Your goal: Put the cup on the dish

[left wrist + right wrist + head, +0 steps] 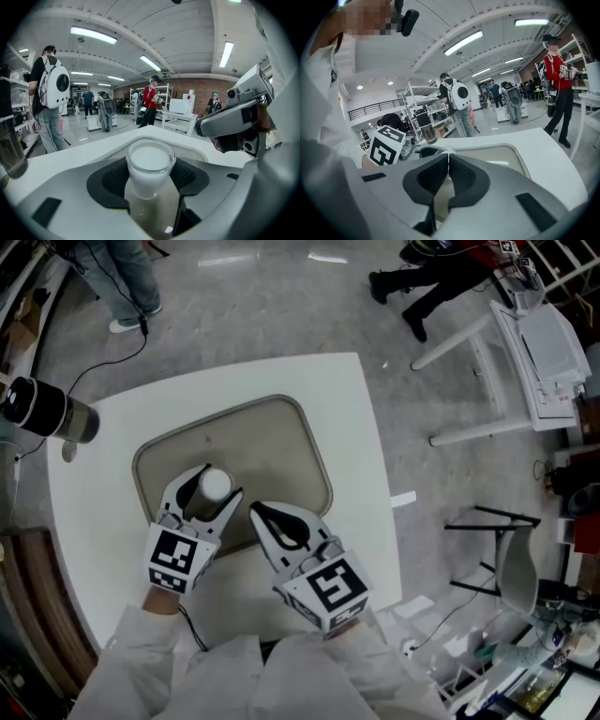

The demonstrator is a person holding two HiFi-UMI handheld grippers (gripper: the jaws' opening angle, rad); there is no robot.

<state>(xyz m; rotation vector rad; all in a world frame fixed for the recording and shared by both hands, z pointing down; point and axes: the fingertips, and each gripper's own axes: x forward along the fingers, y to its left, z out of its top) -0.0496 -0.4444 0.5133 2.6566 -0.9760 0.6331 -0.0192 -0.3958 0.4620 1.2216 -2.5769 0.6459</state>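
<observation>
- Closest in, the right gripper (255,510) sits over the near rim of the dish (309,442), jaws pressed together with nothing between them. It has no part in this play.
- Just beside it, the left gripper (220,482) is the one doing the work: both pads are clamped on the sides of the cup (150,161), a clear glass filled with something white and held upright.
- The cup is over the near-left part of the dish, with beige tray surface showing right beneath it. I can't tell whether its base is touching down or hanging just above.
- By my read, the carry is as good as done. What's left is settling the base, opening the jaws and backing off without tipping the glass.
- Further out, the white table (356,409) has a dark cylinder (37,409) at its left edge, well apart from the dish.
- Beyond that, people stand on the workshop floor.
</observation>
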